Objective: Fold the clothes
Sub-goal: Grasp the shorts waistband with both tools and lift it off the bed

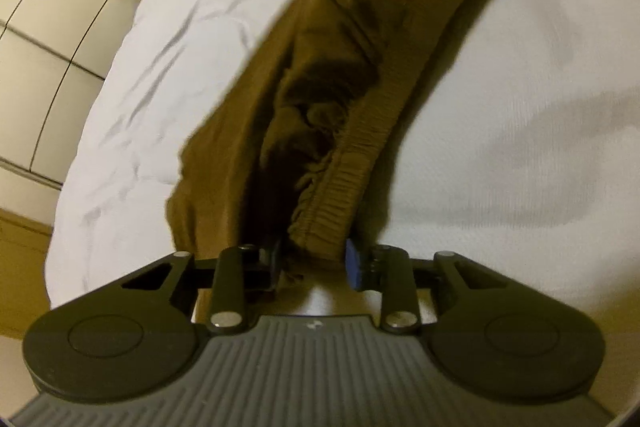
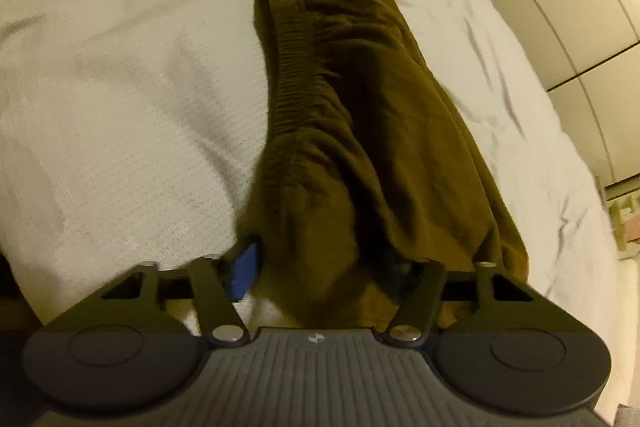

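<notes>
Both jaws are squeezed onto one piece of brown clothing. On the left gripper (image 1: 314, 265) the jaws are closed most of the way, with a bunch of brown cloth pinched between them. On the right gripper (image 2: 332, 271) the jaws sit a bit wider, and they hold the other end of the same stretchy band.

The clothing looks like brown pants (image 1: 320, 99). The waistband (image 2: 288, 75) is crinkly with elastic and runs in a line from one gripper to the other. The pants are pulled out long over a white bed (image 1: 152, 67). A bumpy white towel or pad (image 2: 132, 107) lies beside them, on the near side. It is hard to tell if the pants rest on the bed or hang just above it. Closet doors (image 1: 44, 27) stand far off at the side.

The cloth looks soft, floppy and light. It will sag and bunch wherever nothing holds it. The waistband is thicker and a good place to grab, so the two ends are good spots.

Each gripper points along the band toward the other one, held low and almost flat. The left gripper shows at the far top of the right camera's view.
</notes>
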`<action>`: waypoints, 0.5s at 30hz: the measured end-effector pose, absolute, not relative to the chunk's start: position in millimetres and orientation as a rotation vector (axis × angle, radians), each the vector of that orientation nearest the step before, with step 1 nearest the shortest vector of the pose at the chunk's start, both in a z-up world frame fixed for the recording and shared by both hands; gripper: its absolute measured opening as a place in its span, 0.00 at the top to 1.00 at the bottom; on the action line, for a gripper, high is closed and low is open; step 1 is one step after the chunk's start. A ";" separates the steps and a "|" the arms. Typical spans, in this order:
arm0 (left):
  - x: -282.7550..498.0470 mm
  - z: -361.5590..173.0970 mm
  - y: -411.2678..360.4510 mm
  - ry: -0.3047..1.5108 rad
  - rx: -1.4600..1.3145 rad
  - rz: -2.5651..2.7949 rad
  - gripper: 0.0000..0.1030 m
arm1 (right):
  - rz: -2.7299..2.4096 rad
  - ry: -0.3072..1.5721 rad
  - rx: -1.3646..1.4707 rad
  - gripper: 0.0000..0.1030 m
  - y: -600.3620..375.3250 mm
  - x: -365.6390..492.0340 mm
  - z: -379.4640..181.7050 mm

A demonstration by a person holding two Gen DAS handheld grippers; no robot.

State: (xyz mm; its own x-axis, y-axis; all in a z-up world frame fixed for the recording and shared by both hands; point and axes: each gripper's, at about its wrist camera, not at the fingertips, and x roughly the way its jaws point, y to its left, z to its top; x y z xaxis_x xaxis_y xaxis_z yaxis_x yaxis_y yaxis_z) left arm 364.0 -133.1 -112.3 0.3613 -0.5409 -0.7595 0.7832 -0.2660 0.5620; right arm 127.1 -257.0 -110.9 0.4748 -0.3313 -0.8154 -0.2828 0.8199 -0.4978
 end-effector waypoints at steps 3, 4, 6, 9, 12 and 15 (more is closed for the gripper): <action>363.9 -70.9 -127.9 0.301 1.234 -1.326 0.76 | -0.075 1.108 -0.530 0.94 -279.5 132.3 -75.2; 361.6 -55.6 -125.9 0.339 1.200 -1.357 0.76 | -0.082 1.101 -0.488 0.94 -286.3 131.6 -57.5; 358.9 -21.7 -121.3 0.430 1.109 -1.423 0.76 | -0.086 1.098 -0.376 0.94 -300.5 127.6 -19.5; 360.4 20.5 -119.8 0.594 0.982 -1.524 0.76 | -0.032 1.131 -0.118 0.93 -329.7 117.5 34.7; 367.0 36.5 -127.0 0.665 0.929 -1.538 0.76 | -0.029 1.127 0.059 0.93 -359.1 108.8 71.7; 374.3 28.3 -145.1 0.677 0.935 -1.474 0.75 | -0.101 1.110 0.107 0.92 -384.0 107.3 86.5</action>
State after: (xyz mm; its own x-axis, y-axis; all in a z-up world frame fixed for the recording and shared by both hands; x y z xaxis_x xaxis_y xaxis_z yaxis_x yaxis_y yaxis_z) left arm 374.3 -145.1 28.3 0.0264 -0.5180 -0.8550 0.9860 -0.1275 0.1077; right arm 107.3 -384.0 86.5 0.4411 -0.0277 -0.8970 0.1343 0.9903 0.0355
